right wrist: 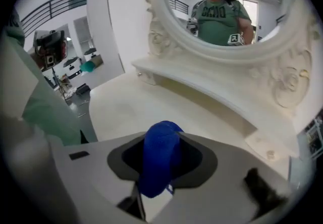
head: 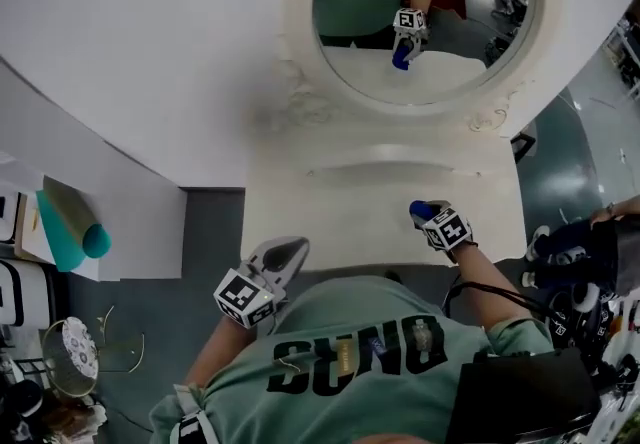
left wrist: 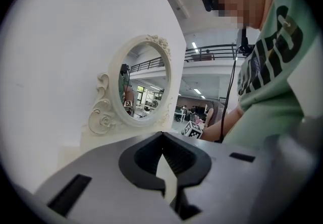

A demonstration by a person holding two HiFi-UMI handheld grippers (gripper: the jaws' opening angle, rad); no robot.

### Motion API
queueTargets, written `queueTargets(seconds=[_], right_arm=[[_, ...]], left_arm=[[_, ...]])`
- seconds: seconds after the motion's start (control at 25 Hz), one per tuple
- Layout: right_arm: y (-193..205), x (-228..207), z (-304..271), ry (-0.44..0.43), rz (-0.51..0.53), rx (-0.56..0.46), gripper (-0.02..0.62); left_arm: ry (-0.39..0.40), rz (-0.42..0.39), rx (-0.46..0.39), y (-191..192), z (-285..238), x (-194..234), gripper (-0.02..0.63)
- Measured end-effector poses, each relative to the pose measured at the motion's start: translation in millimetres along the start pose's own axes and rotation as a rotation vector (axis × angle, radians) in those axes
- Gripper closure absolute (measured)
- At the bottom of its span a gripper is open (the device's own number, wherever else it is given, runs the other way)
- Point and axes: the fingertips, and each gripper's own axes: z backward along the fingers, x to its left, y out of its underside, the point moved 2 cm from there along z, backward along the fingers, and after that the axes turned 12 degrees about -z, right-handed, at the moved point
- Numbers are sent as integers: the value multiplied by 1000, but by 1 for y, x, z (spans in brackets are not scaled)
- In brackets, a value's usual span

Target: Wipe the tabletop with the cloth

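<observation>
A blue cloth (right wrist: pixel 160 160) is bunched up between the jaws of my right gripper (right wrist: pixel 162 140), which is shut on it. In the head view that right gripper (head: pixel 424 215) hovers over the right front part of the cream tabletop (head: pixel 350 207), the blue cloth (head: pixel 419 208) poking out of its tip. My left gripper (head: pixel 292 250) hangs at the table's front left edge, shut, with nothing in it. The left gripper (left wrist: pixel 162 138) points toward the oval mirror (left wrist: pixel 144 87). I cannot tell whether the cloth touches the tabletop (right wrist: pixel 146 107).
A large ornate round mirror (head: pixel 420 12) stands at the back, with a low raised shelf (head: pixel 395 167) under it. A teal roll (head: pixel 72 232) and a gold wire stand (head: pixel 75 357) are on the left floor side. Black gear (head: pixel 570 262) lies to the right.
</observation>
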Motion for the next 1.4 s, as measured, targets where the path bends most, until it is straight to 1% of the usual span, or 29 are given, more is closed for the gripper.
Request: queueTargets(seconds=[0.08, 0.24, 0.36, 0.48, 0.56, 0.64, 0.68, 0.76, 0.84, 0.88, 0.96, 1.04, 1.12, 1.24, 1.32, 1.4], right_arm=[[-23, 58, -28, -66, 92, 11, 469], [-86, 178, -86, -204, 335, 15, 469], [-129, 247, -137, -268, 444, 18, 469], [-173, 305, -197, -299, 510, -7, 469], [-197, 338, -237, -314, 507, -12, 469], [-213, 369, -269, -319, 495, -11, 469], [-220, 381, -282, -311, 501, -11, 469], [-239, 392, -304, -268, 514, -20, 468], [-255, 389, -320, -215, 485, -39, 468], [-258, 386, -324, -198, 461, -47, 468], [-254, 375, -324, -178, 409, -61, 468], [-240, 348, -308, -149, 353, -71, 468], [-220, 303, -281, -112, 288, -76, 468], [-181, 224, -238, -57, 197, -86, 473], [-150, 165, -208, -22, 151, -102, 471], [-114, 95, -176, 2, 130, -109, 472]], left_arm=[[-20, 4, -8, 5, 24, 13, 597], [-95, 38, -3, 21, 72, 32, 597], [-168, 79, 22, 43, 105, 43, 597], [-274, 142, 61, 77, 143, 52, 597], [-353, 196, 87, 97, 169, 54, 597], [-430, 255, 114, 114, 195, 46, 597], [-465, 284, 123, 122, 208, 40, 597], [-520, 331, 137, 138, 226, 33, 597], [-541, 363, 154, 155, 235, 33, 597], [-537, 373, 161, 164, 235, 32, 597], [-507, 373, 175, 173, 225, 29, 597], [-460, 342, 179, 166, 201, 25, 597], [-389, 296, 190, 150, 168, 19, 597], [-247, 215, 209, 122, 109, 13, 597], [-166, 170, 220, 105, 57, 1, 597], [-114, 141, 226, 89, -9, -28, 597]])
